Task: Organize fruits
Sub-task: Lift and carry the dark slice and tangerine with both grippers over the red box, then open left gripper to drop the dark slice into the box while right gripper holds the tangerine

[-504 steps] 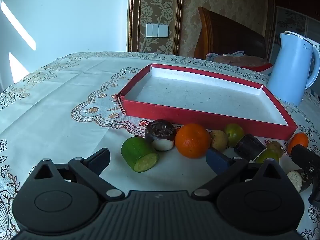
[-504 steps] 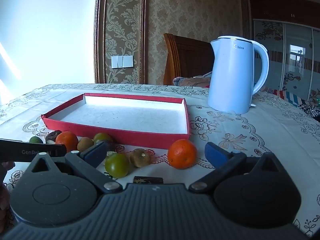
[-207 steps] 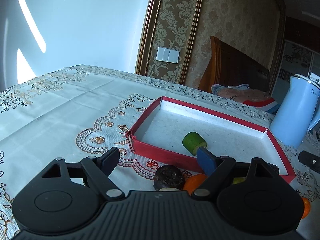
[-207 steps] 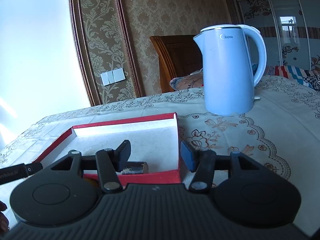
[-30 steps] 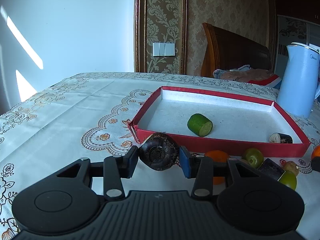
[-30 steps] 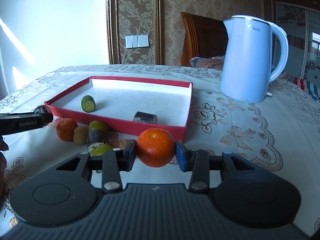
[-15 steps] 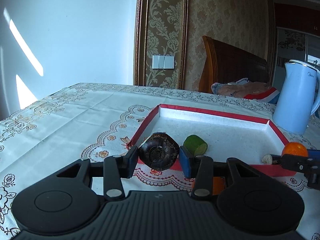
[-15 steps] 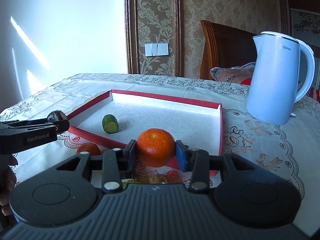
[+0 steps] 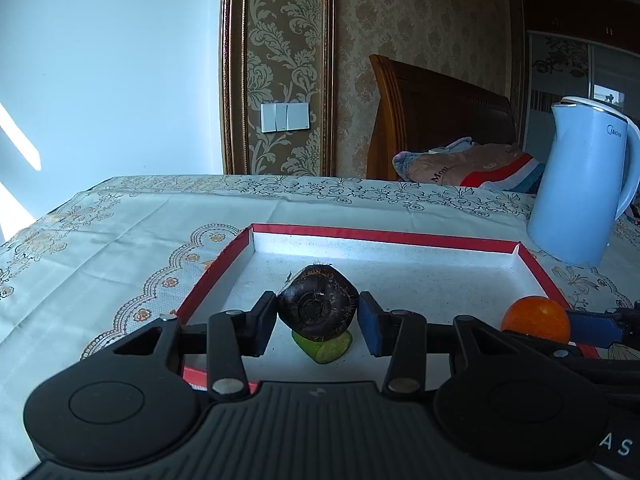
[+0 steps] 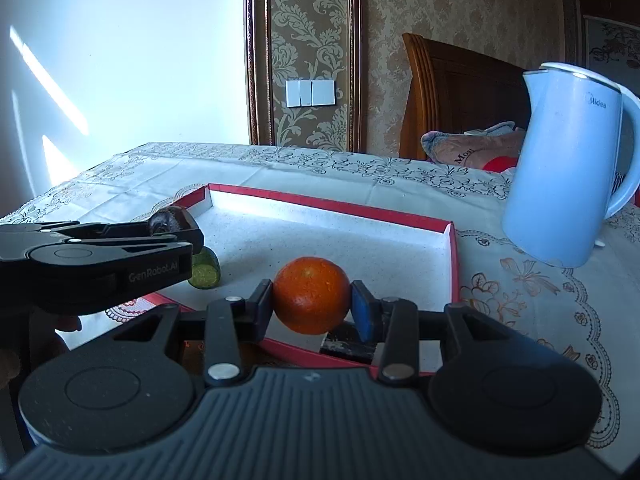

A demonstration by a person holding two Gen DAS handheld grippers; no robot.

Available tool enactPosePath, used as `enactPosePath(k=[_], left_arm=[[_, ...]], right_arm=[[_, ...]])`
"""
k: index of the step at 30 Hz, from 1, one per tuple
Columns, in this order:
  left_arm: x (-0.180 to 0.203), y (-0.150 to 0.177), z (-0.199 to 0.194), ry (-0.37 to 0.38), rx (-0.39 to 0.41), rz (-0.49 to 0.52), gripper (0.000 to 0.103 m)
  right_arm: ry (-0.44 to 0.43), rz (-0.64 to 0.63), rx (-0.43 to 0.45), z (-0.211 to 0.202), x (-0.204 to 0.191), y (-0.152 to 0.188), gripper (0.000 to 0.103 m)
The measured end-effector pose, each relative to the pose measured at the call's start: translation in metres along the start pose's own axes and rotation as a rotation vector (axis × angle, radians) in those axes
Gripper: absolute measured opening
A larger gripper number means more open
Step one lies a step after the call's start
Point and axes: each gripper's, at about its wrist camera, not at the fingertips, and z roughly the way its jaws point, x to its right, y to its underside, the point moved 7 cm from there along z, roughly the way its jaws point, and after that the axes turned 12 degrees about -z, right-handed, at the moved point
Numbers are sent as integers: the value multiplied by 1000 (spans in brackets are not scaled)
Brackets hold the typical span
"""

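I see only the lower edge of the green cucumber piece (image 9: pixel 326 350) beneath my left gripper's (image 9: pixel 318 318) dark fruit (image 9: pixel 318 310); the kettle's (image 10: pixel 568 168) handle runs off-frame right.

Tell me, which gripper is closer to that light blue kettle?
The right gripper. Holding the orange, it is over the red tray's corner nearest the kettle. The left gripper, with the dark fruit, is toward the tray's far side.

A smooth, glossy plastic kettle (image 10: pixel 568 176) is seen right; the bench is covered by embroidered cloth (image 9: pixel 120 240); the tray (image 9: pixel 380 235) looks like matt red card.
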Motion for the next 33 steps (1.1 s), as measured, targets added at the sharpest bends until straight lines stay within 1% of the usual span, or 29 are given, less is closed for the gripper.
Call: enactPosePath(k=[6, 14, 17, 23, 33], left_arm=[[0, 6, 13, -24, -21, 12, 44], [4, 7, 18, -47, -3, 29, 44], [2, 7, 21, -48, -11, 9, 43], [4, 9, 23, -45, -5, 29, 43], [1, 13, 28, -45, -18, 7, 43]], right_arm=[[-17, 1, -18, 16, -1, 5, 39], [-27, 0, -22, 23, -3, 7, 39], [-31, 2, -22, 26, -4, 8, 39], [-24, 7, -19, 29, -4, 10, 39], [-5, 9, -7, 30, -6, 11, 39]])
